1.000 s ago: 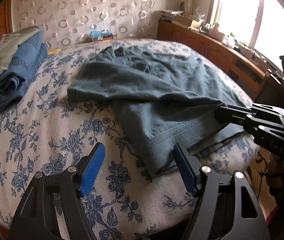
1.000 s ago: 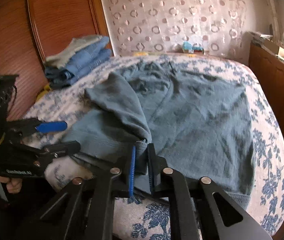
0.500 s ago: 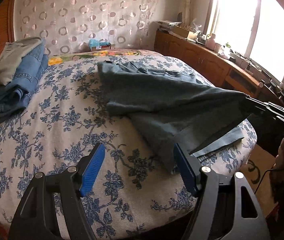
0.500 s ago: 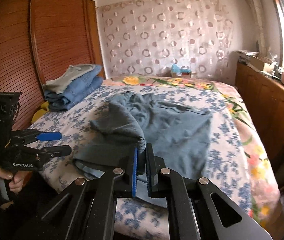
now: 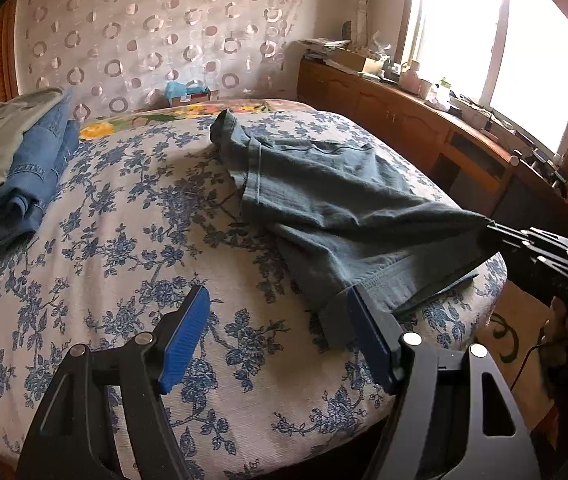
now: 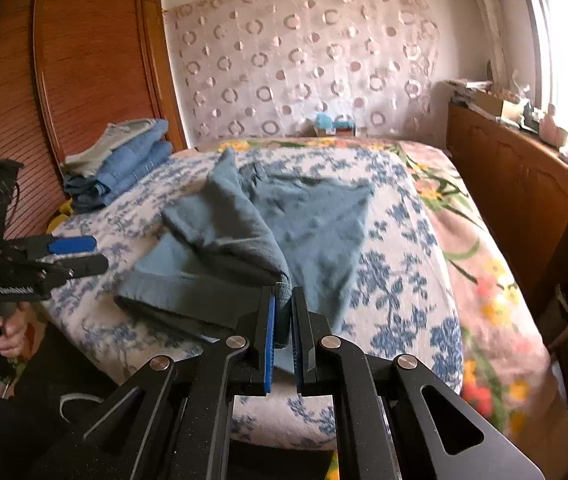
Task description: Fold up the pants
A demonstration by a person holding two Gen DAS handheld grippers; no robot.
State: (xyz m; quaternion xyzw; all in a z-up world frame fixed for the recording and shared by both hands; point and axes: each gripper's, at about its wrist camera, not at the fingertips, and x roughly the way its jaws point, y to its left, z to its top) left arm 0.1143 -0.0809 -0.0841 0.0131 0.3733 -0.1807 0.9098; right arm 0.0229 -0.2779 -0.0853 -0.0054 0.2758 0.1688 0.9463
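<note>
Two grippers work here: the right gripper point(image 6: 282, 328) pinches a hem of the pants point(image 5: 348, 208), while the left gripper point(image 5: 279, 336) hangs spread and empty just beside the other hem. One pair of pants lies on the bed point(image 5: 123, 248), its long axis running away from both grippers toward the headboard end. One stack point(image 5: 11, 160) of folded clothes sits well apart.
</note>
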